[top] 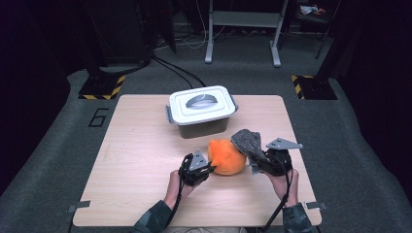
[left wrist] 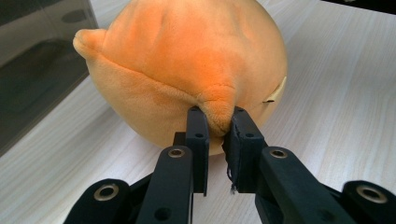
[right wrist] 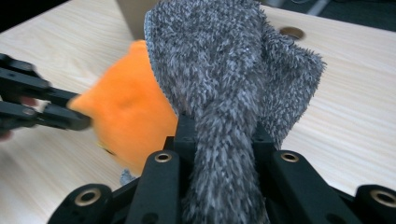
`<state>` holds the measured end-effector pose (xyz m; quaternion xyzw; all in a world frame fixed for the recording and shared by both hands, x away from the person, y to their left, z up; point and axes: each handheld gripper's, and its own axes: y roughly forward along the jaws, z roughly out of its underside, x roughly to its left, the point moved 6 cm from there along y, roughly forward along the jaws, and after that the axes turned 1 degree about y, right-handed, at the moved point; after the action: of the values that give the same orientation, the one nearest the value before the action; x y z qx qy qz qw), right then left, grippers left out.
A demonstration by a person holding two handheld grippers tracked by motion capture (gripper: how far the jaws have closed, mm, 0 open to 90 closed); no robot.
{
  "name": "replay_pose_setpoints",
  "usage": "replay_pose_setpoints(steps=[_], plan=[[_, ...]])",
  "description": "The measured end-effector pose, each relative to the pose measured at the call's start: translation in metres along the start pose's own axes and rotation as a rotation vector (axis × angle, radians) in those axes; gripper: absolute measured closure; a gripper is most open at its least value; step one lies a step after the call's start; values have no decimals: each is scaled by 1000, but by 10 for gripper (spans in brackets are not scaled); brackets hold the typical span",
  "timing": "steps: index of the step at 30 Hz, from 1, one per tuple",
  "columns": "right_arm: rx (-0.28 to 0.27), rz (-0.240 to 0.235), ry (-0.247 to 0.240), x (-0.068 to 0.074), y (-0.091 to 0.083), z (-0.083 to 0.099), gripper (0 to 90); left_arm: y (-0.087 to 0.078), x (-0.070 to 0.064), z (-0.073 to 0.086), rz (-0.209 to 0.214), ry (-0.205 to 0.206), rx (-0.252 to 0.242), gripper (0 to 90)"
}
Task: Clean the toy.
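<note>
Two hands at work: each held a set of tongs near the front middle of the tabletop (top: 141, 145), both on soft things.
Tabletop: pale wood, and the largest thing there; it carried everything else.
Lidded box: a grey bin with a white lid (top: 201, 104) sat shut toward the far edge, just behind the toy and apart from it.
Orange plush toy: it (top: 226, 157) rested on the tabletop between the two tongs; in the left gripper view its round body (left wrist: 187, 60) loomed close, a small stub pointing at the camera.
Grey fuzzy cloth: the cloth (right wrist: 224, 79) stood up out of the right tongs and leaned over the toy's right side (top: 245, 140); whether it touched the toy could not be told.
Left tongs: these (left wrist: 217, 123) were nearly closed, pinching only the toy's orange stub.
Right tongs: these (right wrist: 219, 135) were clamped tight on the cloth's lower part, pile bulging between the jaws.
Step, as judged: pulling or steadying the toy while the cloth was worked against it.
Doing it well: the stub pinch looked shallow, so a deeper bite would likely hold better; any pull should be slow and low along the tabletop, lest the plush slip free.
</note>
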<state>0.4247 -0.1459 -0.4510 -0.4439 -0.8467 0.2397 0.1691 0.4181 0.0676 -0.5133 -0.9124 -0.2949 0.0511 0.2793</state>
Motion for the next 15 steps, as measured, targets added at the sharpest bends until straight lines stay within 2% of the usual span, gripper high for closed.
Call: replay_pose_setpoints(steps=[2,7,11,13,15], plan=[[12,-7,-28,6,5,-4,722,0,-1,-1,3,7,1,799],[18,-43,-54,18,18,-11,720,0,0,-3,11,12,6,798],[68,-50,-67,22,34,-8,721,2,-1,-5,7,10,-6,788],[76,-50,-50,20,42,-3,724,2,-1,-5,11,-1,-4,740],[85,-56,-37,18,47,1,725,3,0,-3,3,-20,-6,630]])
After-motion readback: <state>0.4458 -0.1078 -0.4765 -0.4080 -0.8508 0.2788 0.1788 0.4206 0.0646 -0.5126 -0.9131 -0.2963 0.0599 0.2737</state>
